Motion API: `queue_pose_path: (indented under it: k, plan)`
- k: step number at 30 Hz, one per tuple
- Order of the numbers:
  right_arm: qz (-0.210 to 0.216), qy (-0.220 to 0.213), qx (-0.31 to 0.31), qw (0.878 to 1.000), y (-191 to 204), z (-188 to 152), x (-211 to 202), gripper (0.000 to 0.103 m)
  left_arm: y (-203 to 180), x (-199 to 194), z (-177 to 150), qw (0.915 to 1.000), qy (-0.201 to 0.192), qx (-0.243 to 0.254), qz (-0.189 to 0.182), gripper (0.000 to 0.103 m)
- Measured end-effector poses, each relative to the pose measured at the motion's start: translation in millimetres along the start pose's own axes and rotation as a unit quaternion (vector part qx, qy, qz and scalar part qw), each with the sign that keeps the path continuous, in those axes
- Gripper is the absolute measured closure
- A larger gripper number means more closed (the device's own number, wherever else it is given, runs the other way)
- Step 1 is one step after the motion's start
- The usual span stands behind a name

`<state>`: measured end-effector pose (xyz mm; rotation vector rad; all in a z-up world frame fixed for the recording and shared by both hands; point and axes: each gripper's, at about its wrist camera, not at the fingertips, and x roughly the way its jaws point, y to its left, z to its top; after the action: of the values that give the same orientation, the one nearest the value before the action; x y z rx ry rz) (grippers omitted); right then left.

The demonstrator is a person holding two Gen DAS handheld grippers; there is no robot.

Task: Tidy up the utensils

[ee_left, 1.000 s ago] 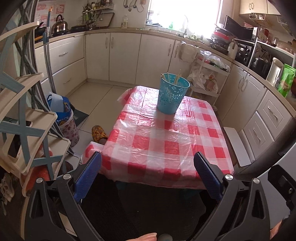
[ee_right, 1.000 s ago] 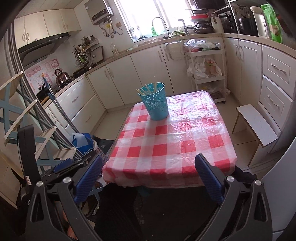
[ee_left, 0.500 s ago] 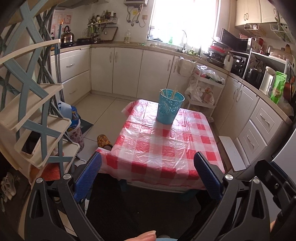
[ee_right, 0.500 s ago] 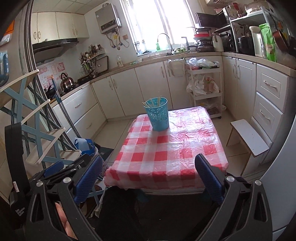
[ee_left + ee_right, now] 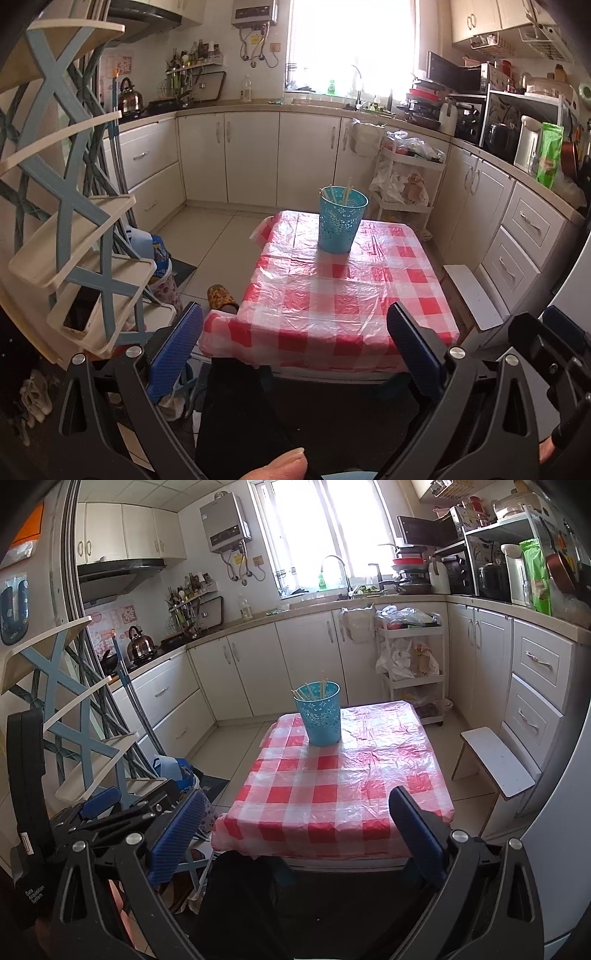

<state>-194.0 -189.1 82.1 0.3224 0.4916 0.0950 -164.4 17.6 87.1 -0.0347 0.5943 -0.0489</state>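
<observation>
Both grippers are held well back from the table, each with its blue-padded fingers spread wide apart and nothing between them. From the left wrist camera, the left gripper [image 5: 295,332] frames the near edge of a small table [image 5: 369,332] covered in a red-and-white checked plastic cloth. From the right wrist camera, the right gripper [image 5: 295,816] frames the same edge, with the left gripper [image 5: 122,808] visible low on the left. A perforated blue cup [image 5: 342,220] stands upright near the table's far end, holding several pale chopsticks [image 5: 347,194] that lean against its rim. White kitchen cabinets [image 5: 251,155] line the walls behind.
</observation>
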Motion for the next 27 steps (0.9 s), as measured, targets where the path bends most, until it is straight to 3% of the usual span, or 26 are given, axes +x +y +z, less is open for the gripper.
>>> queue_pose_path:
  k: [3, 11, 27]
  plan:
    - [0.0, -0.003, -0.002, 1.0, 0.4, -0.4, -2.3, 0.007, -5.6, -3.1, -1.0, 0.9997, -0.011, 0.011, 0.021, 0.008]
    - [0.001, 0.0, 0.0, 1.0, -0.4, -1.9, -2.8, 0.007, 4.6, -4.3, -0.1, 0.9998, -0.008, -0.016, 0.003, 0.008]
    - [0.003, 0.004, 0.001, 1.0, 2.9, -3.4, -0.6, 0.007, 6.0, 0.4, -2.9, 0.9999, 0.002, -0.016, 0.003, 0.008]
